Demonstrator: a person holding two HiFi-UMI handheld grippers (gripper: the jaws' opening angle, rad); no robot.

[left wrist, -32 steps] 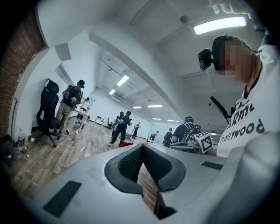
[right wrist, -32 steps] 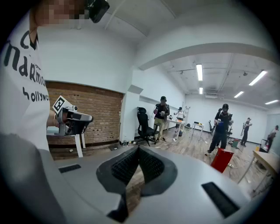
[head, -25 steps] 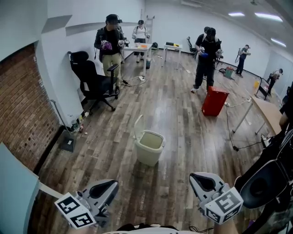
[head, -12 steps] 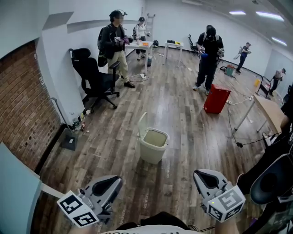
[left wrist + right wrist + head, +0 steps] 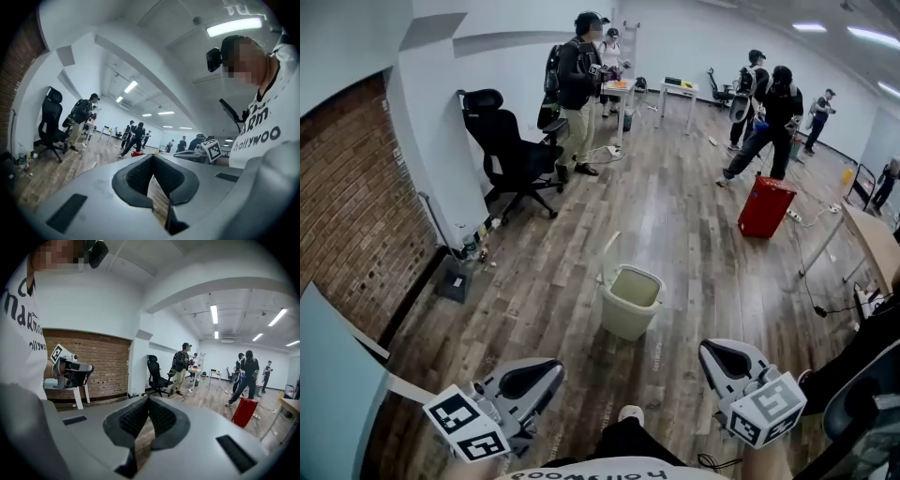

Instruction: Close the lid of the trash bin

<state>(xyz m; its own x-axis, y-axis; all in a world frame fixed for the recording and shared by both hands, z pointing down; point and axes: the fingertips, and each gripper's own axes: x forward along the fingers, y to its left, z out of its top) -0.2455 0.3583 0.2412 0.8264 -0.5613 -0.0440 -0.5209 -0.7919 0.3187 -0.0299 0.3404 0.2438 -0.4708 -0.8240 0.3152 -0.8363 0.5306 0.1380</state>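
- Left gripper (image 5: 549,372) sat at the lower left of the head view, its marker cube toward the bottom edge; in the left gripper view the left gripper (image 5: 151,159) had its two dark ribbed pads meeting at the tips, with nothing held between them
- Right gripper (image 5: 715,352) sat at the lower right of the head view, well apart from the left one; in the right gripper view the right gripper (image 5: 148,399) likewise had its jaws together at the tips, with nothing held
- Neither tool touched the trash bin (image 5: 628,307), which stood on the wooden floor (image 5: 675,216) just below the centre of the head view, above and between the two grippers
- That bin was pale beige and its mouth was uncovered; the lid (image 5: 609,258) stood upright along the bin's upper-left edge
- At the bottom centre, between the grippers, the tip of the wearer's shoe (image 5: 629,412) showed, near the bin but apart from it
- A black office chair (image 5: 511,155) stood at the upper left beside the white wall, with a brick wall (image 5: 347,206) along the left edge
- A red box (image 5: 767,206) stood at the upper right, well apart from the bin
- A standing person (image 5: 577,94) was at the top centre, just right of the chair
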